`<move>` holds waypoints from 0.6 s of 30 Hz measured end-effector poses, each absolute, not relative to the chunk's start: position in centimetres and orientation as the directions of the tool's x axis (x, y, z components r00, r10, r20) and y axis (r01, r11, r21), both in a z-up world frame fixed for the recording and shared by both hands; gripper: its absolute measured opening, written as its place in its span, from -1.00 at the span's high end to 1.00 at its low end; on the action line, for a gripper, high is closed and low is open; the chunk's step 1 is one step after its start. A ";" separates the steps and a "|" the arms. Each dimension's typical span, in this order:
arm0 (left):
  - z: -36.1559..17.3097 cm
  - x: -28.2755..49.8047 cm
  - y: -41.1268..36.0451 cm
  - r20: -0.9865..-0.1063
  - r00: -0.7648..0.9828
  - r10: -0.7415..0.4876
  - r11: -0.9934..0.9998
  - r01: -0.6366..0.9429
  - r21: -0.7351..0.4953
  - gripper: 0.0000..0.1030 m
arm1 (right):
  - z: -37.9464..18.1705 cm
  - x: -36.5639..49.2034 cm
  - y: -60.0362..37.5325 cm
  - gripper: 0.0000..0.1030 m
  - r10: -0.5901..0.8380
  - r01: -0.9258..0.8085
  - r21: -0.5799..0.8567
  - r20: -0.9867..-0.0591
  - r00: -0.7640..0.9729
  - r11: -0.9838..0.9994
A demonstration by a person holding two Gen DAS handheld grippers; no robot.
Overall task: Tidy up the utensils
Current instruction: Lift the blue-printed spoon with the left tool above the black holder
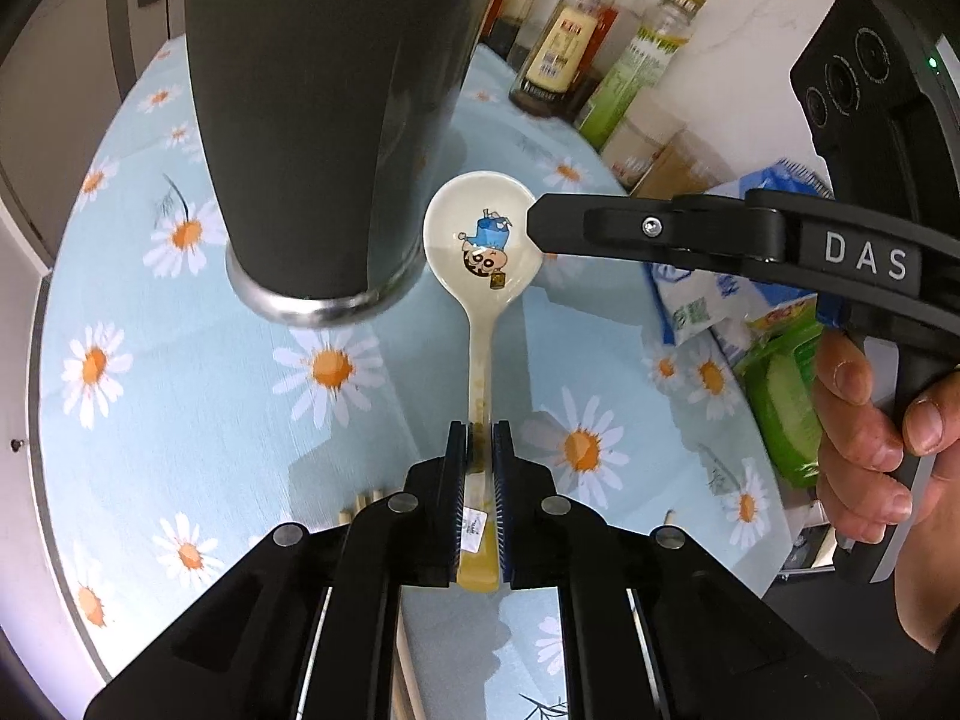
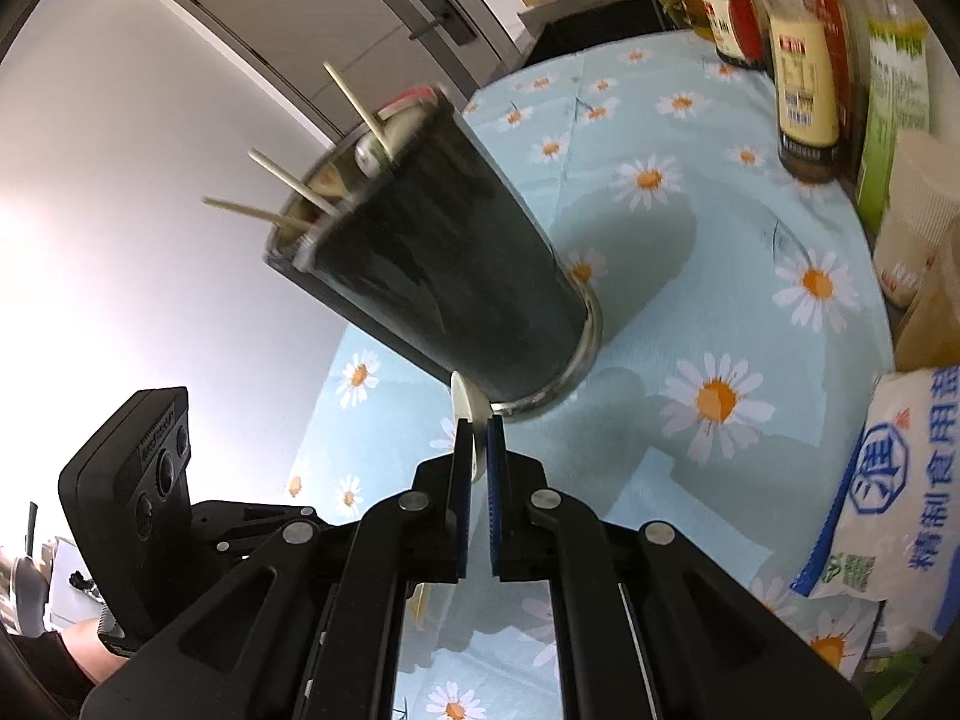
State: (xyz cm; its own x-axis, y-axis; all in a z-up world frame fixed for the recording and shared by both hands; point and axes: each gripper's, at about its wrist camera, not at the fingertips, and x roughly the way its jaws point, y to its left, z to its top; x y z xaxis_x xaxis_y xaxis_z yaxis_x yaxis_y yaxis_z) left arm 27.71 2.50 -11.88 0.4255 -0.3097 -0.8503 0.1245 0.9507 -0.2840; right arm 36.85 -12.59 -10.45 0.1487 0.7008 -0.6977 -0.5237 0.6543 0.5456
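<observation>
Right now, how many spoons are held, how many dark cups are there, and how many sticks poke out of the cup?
White ceramic cartoon spoon, held: 1
Dark tapered cup: 1
Pale wooden sticks poking out: 3
Total: 5

Left gripper (image 1: pixel 480 438) jaws clamped; right gripper (image 2: pixel 479 435) jaws clamped, hand (image 1: pixel 864 420) gripping handle.
</observation>
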 end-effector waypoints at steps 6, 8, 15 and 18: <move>-8.1 27.8 2.2 -0.819 0.493 -0.295 0.955 0.170 -0.242 0.85 | -6.7 36.8 -13.3 0.89 0.721 -0.559 0.524 -0.660 0.211 0.643; -6.8 27.9 2.1 -0.805 0.517 -0.292 0.956 0.184 -0.228 0.85 | -5.5 36.9 -13.4 0.89 0.730 -0.571 0.519 -0.645 0.226 0.636; -3.4 28.3 2.6 -0.767 0.577 -0.280 0.959 0.198 -0.201 0.85 | -1.8 37.5 -13.4 0.88 0.752 -0.601 0.502 -0.597 0.280 0.622; -2.4 28.6 3.1 -0.754 0.597 -0.275 0.961 0.194 -0.197 0.84 | -0.8 38.0 -13.5 0.88 0.762 -0.605 0.507 -0.579 0.288 0.614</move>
